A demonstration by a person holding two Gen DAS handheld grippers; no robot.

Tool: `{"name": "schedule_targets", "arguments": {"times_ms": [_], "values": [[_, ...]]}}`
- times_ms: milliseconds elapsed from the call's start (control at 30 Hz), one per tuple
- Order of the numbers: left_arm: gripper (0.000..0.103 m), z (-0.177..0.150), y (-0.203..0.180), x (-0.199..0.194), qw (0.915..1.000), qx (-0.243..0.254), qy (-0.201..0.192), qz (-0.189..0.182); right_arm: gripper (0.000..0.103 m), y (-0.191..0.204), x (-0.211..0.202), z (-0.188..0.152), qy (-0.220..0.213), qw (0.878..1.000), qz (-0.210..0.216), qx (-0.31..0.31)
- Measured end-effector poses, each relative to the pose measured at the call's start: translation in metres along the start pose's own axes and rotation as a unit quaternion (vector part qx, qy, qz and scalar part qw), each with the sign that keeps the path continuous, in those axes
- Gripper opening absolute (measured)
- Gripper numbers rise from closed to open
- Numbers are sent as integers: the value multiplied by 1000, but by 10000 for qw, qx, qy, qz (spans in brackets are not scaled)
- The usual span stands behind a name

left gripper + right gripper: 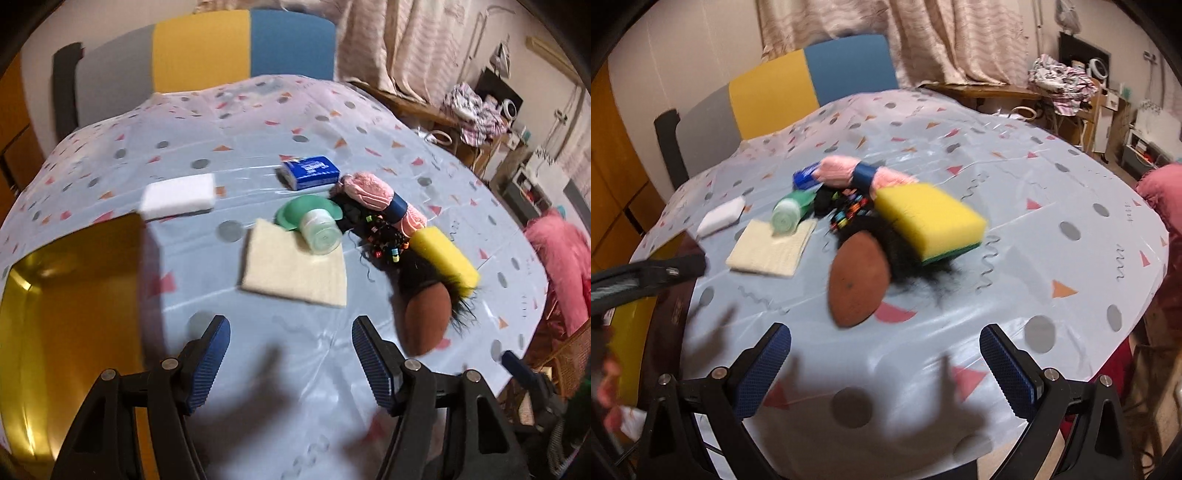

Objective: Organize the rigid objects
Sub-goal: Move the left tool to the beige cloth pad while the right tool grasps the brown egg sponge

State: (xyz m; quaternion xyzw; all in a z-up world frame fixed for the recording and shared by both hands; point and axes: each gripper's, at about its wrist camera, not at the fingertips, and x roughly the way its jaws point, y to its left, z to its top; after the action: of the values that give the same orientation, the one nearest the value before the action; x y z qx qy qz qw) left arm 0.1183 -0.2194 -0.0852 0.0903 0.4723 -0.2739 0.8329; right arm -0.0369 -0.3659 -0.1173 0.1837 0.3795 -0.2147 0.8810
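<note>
Both grippers hover wide open and empty — left gripper (291,354), right gripper (885,367) — above the cluttered table (1034,177). The risk: a grab at the brown brush (857,275) could snag the yellow sponge (929,219) resting on its bristles — or drag the tangled pile.

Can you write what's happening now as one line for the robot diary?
left gripper: open, empty | right gripper: open, empty | yellow sponge: on table | gold tray: left

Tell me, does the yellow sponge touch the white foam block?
Apart. The left wrist view shows the yellow sponge far right of the white foam block, with several items between.
</note>
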Motion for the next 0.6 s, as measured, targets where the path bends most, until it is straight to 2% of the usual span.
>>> {"name": "schedule_targets", "arguments": {"times_ms": [133, 233, 367, 433, 500, 600], "values": [[70, 10, -9, 26, 9998, 110, -3, -150, 103, -25, 2, 9, -118, 9995, -20, 287], [70, 15, -6, 50, 9999, 5, 114, 39, 103, -41, 4, 14, -120, 9985, -60, 526], [70, 17, 6, 68, 9996, -225, 96, 148, 103, -48, 5, 14, -110, 9979, 113, 633], [77, 19, 7, 70, 9996, -135, -20, 248, 103, -45, 6, 13, -91, 9979, 194, 606], [86, 22, 10, 75, 9998, -176, 6, 89, 103, -41, 8, 12, -61, 9979, 268, 581], [89, 24, 20, 83, 9990, -423, 92, -78, 103, -37, 11, 9, -9, 9977, 365, 572]]}}
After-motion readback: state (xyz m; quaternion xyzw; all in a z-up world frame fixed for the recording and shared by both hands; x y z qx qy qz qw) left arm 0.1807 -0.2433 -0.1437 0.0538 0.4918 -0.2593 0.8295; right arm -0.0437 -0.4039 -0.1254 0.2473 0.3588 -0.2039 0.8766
